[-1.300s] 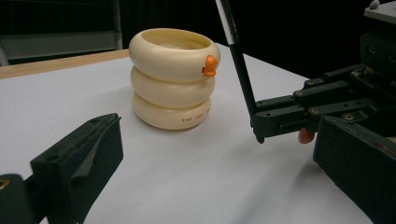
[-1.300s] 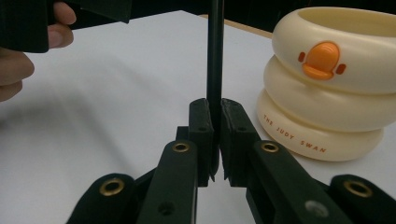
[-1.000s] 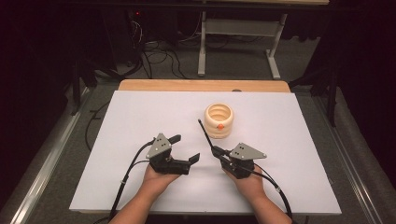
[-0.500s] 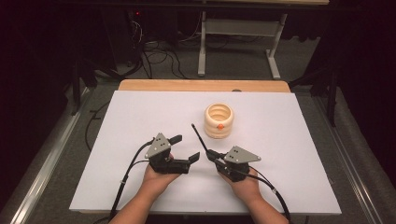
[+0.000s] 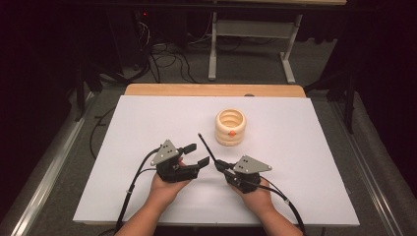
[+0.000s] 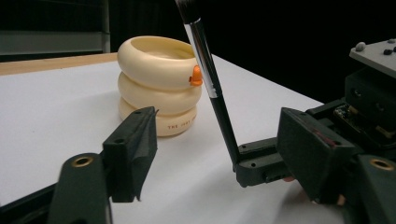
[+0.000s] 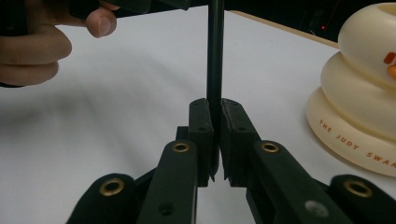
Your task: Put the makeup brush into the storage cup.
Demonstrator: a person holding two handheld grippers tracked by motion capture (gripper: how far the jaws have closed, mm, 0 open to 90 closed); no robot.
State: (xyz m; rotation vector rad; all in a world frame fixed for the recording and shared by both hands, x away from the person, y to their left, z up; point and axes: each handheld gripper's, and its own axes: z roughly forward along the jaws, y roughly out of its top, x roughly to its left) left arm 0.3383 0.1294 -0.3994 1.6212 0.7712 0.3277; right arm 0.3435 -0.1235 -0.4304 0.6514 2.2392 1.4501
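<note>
Two grippers low over white table point(image 5: 305, 172): left gripper point(image 5: 195, 154) partly open, jaws just closing, nothing between; right gripper point(image 5: 219, 165) clamped tight on black brush point(image 5: 206, 145), handle angled up toward cream ringed holder point(image 5: 230, 127) just beyond

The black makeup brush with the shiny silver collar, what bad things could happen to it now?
1. The right gripper pinches the black makeup brush only at its handle end, so the long brush might tilt or slip.
2. The left gripper has just been closing its jaws with nothing between them; reaching in, it might knock the brush.
3. The cream ringed holder stands close, and a swing could tip it.
</note>
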